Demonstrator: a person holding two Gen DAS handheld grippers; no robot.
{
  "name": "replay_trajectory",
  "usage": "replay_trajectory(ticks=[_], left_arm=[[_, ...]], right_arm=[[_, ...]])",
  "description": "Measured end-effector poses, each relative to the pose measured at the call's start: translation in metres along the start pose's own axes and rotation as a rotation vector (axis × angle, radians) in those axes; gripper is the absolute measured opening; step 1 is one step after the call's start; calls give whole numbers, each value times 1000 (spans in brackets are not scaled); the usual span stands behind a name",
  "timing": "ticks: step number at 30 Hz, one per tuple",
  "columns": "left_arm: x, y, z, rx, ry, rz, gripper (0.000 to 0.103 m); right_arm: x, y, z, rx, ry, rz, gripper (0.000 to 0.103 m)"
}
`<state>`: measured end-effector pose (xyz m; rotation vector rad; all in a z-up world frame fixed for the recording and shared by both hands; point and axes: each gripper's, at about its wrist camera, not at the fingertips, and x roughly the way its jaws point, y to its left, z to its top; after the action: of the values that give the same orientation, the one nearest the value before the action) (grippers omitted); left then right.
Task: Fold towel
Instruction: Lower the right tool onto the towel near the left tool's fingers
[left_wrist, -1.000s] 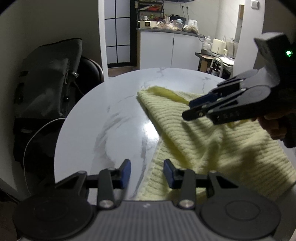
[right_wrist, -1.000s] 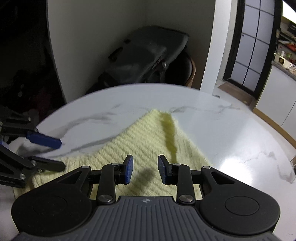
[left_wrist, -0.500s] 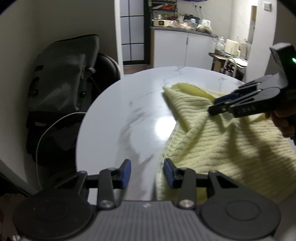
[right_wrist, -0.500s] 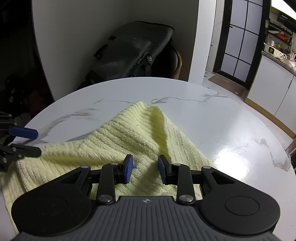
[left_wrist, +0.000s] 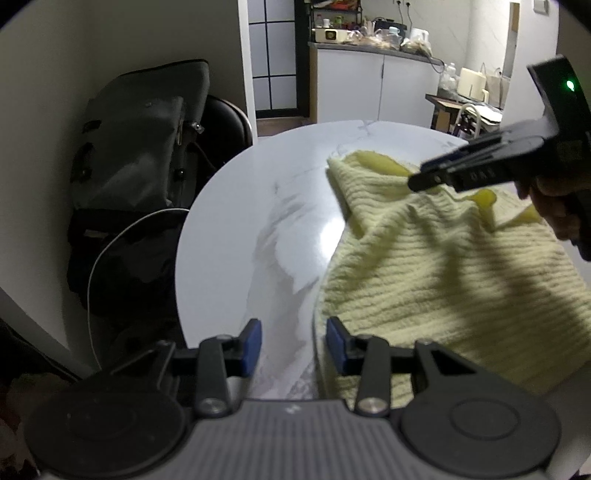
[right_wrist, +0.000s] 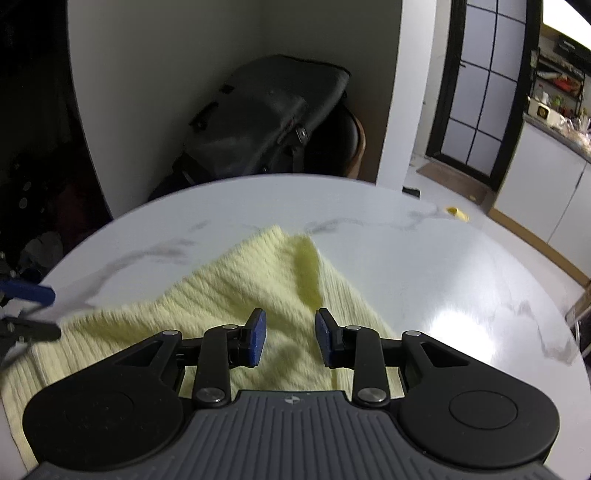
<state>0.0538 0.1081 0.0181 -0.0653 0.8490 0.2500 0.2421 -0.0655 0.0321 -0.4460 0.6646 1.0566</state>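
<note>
A pale yellow ribbed towel (left_wrist: 443, 273) lies rumpled on a round white marble table (left_wrist: 266, 206), with a raised fold along its far corner (right_wrist: 308, 266). My left gripper (left_wrist: 293, 345) is open and empty, low over the table at the towel's near left edge. My right gripper (right_wrist: 290, 338) is open and empty, hovering over the middle of the towel. In the left wrist view the right gripper (left_wrist: 424, 177) shows above the towel's far part. In the right wrist view the left gripper's fingers (right_wrist: 33, 291) show at the left edge.
A dark bag (left_wrist: 140, 140) rests on a black chair beside the table's left side, with a white cable (left_wrist: 107, 251) below it. White kitchen cabinets (left_wrist: 369, 88) with clutter stand at the back. A small yellow scrap (right_wrist: 458, 213) lies on the floor beyond the table.
Both grippers stayed open. The left gripper swung further left along the towel's near edge. The right gripper moved over the towel, toward its raised fold.
</note>
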Motion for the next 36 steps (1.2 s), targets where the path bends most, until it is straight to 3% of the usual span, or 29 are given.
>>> replay_trajectory(ticks=[8,10,14,28,36], left_arm=[[13,5,27,-18,-57,-1,41],[20,6,32,-19,-62,-8,34],[33,1,44,15,-61,-50,26],[66,-34,56,128,-24,-139,25],[66,-45,52,160,-38,-120,20]], right_arm=[[12,3,11,-25,5,19,33],[15,2,11,-26,12,19,33],[22,-3,8,-20,34,11,33],[16,-19,-7,-5,41,10,31],[16,-10,27,5,-2,48,33]])
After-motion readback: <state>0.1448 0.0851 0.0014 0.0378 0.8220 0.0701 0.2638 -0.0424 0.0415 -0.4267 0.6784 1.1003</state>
